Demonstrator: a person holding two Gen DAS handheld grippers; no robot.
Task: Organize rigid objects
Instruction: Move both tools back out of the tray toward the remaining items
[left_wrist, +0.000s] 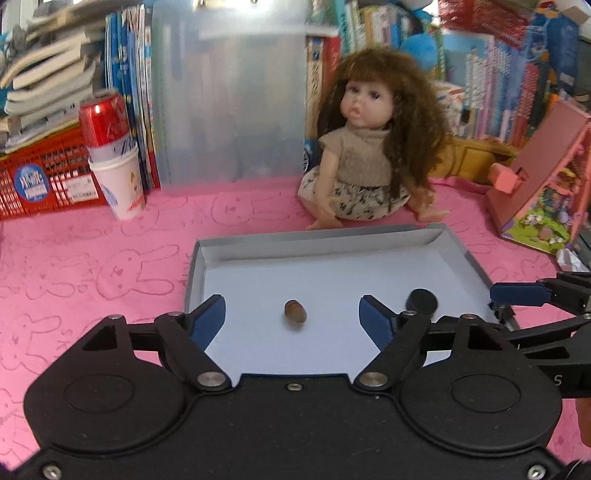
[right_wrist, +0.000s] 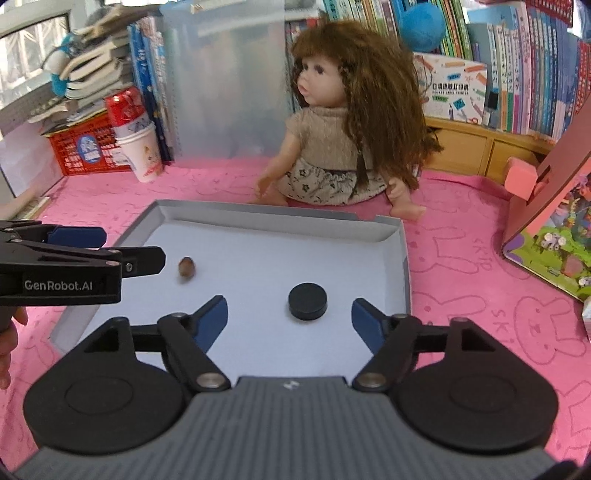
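A shallow grey tray (left_wrist: 317, 242) (right_wrist: 391, 229) lies on the pink cloth. In it lie a small brown oval piece (left_wrist: 295, 312) (right_wrist: 187, 266) and a flat black disc (left_wrist: 422, 301) (right_wrist: 307, 301). My left gripper (left_wrist: 293, 315) is open and empty over the tray's near part, with the brown piece between its blue fingertips. My right gripper (right_wrist: 290, 314) is open and empty, with the black disc between its fingertips. Each gripper shows at the edge of the other's view: the right (left_wrist: 524, 295), the left (right_wrist: 74, 254).
A long-haired doll (left_wrist: 369, 147) (right_wrist: 340, 122) sits just behind the tray. A red can in a paper cup (left_wrist: 110, 155) (right_wrist: 136, 136) and a red basket (left_wrist: 40, 181) stand back left. A pink toy house (left_wrist: 546, 177) (right_wrist: 554, 206) stands right. Books line the back.
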